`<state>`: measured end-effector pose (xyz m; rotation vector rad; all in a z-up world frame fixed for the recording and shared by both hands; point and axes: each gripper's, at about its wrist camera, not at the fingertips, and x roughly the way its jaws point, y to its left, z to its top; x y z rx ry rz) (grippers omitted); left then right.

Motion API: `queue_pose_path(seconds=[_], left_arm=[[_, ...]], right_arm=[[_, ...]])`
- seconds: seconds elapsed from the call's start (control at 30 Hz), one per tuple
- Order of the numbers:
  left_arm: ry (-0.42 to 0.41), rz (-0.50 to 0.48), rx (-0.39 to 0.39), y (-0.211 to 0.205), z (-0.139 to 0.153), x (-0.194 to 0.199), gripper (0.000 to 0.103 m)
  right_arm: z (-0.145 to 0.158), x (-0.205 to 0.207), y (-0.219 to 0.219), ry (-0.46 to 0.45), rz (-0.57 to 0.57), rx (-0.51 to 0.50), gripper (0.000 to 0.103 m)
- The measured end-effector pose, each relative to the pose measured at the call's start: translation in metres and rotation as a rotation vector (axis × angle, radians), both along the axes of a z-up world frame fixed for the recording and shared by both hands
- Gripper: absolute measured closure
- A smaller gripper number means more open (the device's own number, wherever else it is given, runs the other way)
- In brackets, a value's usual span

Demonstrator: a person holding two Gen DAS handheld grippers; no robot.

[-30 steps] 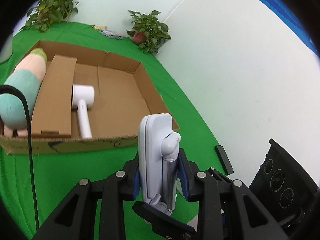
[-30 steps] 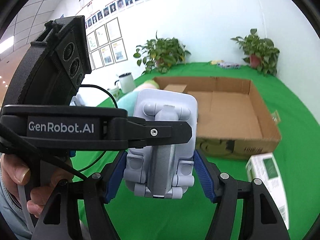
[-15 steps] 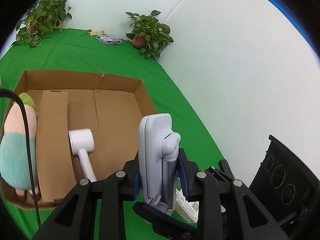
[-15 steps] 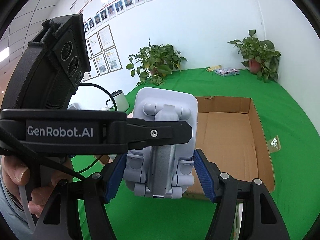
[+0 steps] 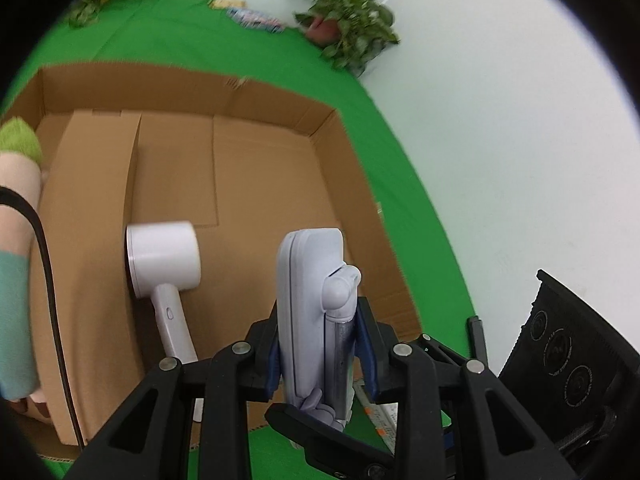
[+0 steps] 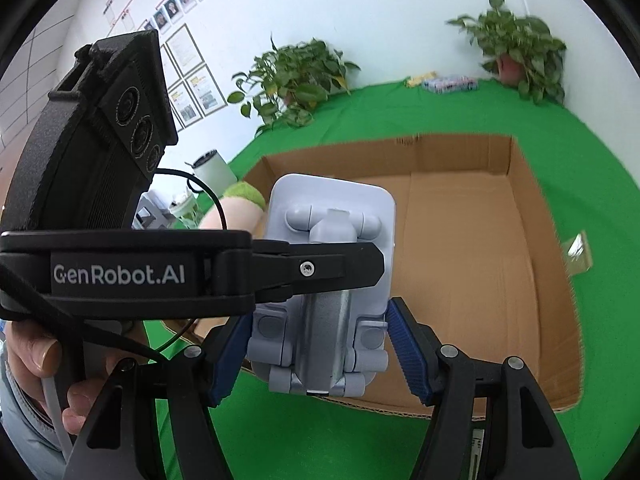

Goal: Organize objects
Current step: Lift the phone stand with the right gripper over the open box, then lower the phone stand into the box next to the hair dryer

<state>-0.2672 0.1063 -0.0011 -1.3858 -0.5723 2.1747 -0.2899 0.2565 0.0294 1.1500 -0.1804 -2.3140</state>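
Under both cameras a green tabletop [image 5: 224, 44] runs to a white wall, its edges cut by the fisheye rim. On it lies an open cardboard box [image 5: 352, 184], nearly filling the left wrist view; its near wall is mostly hidden behind the tools. A loose cardboard sheet [image 5: 92, 216] leans along the box's left part, with a plush toy [image 5: 16, 240] at the far left, cropped by the frame and crossed by a black cable. Beside the sheet on the box floor lies a white hair dryer [image 5: 164, 260], its handle pointing near and its end hidden behind the left tool [image 5: 320, 344].

That left tool is pinching a pale grey folding stand [image 5: 312, 300] edge-on between its blue pads, held upright over the near right part of the box. The right tool [image 6: 320, 344] brackets the same stand [image 6: 332, 248] from the near side; its left pad meets the stand's lower corner, while a gap seems to show at the right pad, so its grip is unclear. A hand [image 6: 44, 360] on the left tool's grip is partly cut off at the left edge.

Two potted plants [image 6: 292, 80] and small blurred packets [image 6: 448, 82] stand at the far edge.
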Motion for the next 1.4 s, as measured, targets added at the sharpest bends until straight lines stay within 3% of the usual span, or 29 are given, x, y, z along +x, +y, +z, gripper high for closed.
queue_pose_path(seconds=[0.2, 0.4, 0.57, 0.93, 1.13, 1.3, 1.4], left_arm=[[-0.087, 0.005, -0.028, 0.006, -0.041, -0.013, 0.073], [-0.117, 0.002, -0.061, 0.011, -0.055, -0.015, 0.072], [-0.107, 0.027, -0.085, 0.006, -0.045, -0.016, 0.071], [0.034, 0.106, -0.131, -0.028, 0.003, 0.011, 0.071], [0.060, 0.131, -0.140, -0.054, 0.008, 0.018, 0.071], [0.070, 0.149, -0.143, -0.069, 0.004, 0.028, 0.071], [0.073, 0.152, -0.138, -0.072, 0.001, 0.031, 0.071]], right_arm=[[-0.048, -0.029, 0.009, -0.112, 0.004, -0.025, 0.039], [-0.072, -0.037, 0.013, -0.166, 0.012, -0.028, 0.039], [-0.075, -0.034, 0.006, -0.165, 0.017, -0.015, 0.039], [-0.084, -0.032, -0.016, -0.178, -0.012, 0.131, 0.040], [-0.087, -0.034, -0.030, -0.213, -0.017, 0.190, 0.039], [-0.085, -0.034, -0.034, -0.230, -0.005, 0.172, 0.037], [-0.084, -0.035, -0.037, -0.253, 0.007, 0.144, 0.044]])
